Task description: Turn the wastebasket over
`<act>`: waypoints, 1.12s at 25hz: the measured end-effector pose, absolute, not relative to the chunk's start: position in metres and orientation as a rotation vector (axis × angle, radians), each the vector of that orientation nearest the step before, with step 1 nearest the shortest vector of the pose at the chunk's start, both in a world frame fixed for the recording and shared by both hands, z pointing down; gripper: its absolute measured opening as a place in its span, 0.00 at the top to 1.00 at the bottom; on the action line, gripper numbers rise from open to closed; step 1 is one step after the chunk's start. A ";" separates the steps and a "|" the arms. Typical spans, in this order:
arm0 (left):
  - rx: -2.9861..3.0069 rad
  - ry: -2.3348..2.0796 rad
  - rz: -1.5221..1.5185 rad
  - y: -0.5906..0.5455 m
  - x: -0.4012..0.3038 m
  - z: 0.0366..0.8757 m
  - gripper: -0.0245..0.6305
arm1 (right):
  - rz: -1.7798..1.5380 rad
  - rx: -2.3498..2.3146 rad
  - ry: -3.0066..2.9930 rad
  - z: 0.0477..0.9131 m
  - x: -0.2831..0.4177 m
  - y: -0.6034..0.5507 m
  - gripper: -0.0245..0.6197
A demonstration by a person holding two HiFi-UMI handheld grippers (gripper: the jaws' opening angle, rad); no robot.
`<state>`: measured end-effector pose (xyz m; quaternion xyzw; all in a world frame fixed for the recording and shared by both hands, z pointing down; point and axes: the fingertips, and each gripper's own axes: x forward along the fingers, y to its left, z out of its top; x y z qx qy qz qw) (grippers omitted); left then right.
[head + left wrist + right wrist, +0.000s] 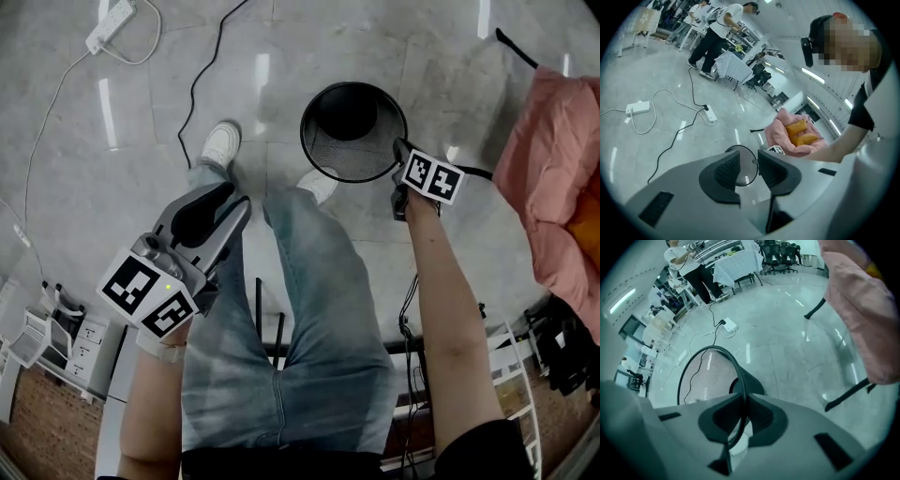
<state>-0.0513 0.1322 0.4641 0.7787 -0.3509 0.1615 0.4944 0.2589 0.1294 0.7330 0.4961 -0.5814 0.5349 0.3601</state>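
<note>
Black round wire-mesh wastebasket upright on grey floor, mouth up; rim clamped in right gripper jaws, near side; left gripper jaws apart, empty, farther off

Glossy grey floor mirrors strip lights. A power strip and black cable lie on it; a draped table and chairs stand far off.

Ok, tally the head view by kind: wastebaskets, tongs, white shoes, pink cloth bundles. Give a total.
Wastebasket: 1
Tongs: 2 (left tongs, right tongs)
White shoes: 2
Pink cloth bundle: 1
Total: 6
</note>
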 end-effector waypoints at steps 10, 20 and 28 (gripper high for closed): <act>1.891 -0.762 0.374 0.140 -0.055 0.461 0.78 | 1.085 1.446 -1.325 0.694 0.343 0.107 0.91; 1.915 -0.705 0.338 0.118 -0.131 0.462 0.78 | 0.949 1.485 -1.232 0.677 0.255 0.111 0.90; 1.914 -0.691 0.332 0.103 -0.204 0.469 0.78 | 0.894 1.405 -1.178 0.694 0.153 0.114 0.83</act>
